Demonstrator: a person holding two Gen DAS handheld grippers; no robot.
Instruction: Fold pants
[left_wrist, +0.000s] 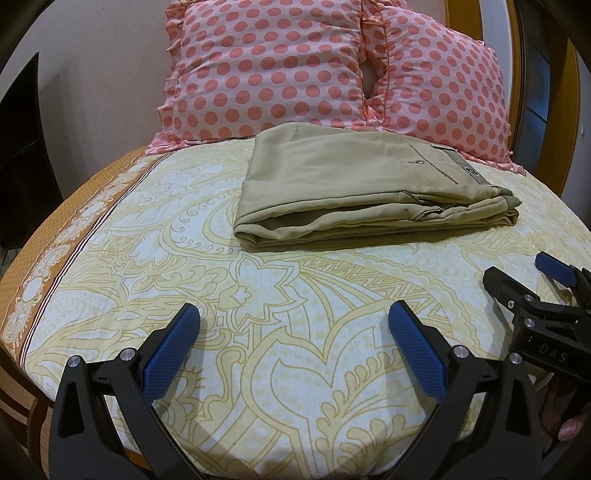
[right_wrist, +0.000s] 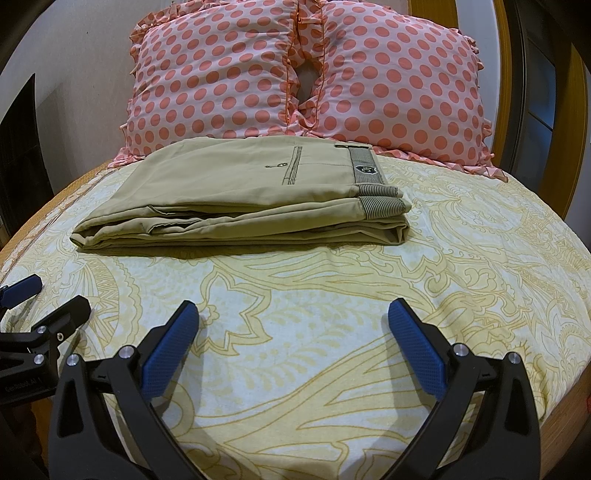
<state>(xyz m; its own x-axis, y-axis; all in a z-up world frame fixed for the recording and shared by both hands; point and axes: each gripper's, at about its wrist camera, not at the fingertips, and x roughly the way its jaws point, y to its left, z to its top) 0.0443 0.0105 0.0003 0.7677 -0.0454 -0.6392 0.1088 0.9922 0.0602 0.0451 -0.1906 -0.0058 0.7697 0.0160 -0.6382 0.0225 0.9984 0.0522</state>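
Both tools share one build. The left gripper (left_wrist: 293, 317) has black plastic arms shaped like splayed clamp legs, silver round pivot pins at the joints, and blue fingers (left_wrist: 171, 345) with a fine knurled grid texture. The right gripper (right_wrist: 293, 317) is identical, and from the side its black body carries pale raised letters, "DAS". A bit of bare fingertip skin (left_wrist: 567, 430) shows beneath it.
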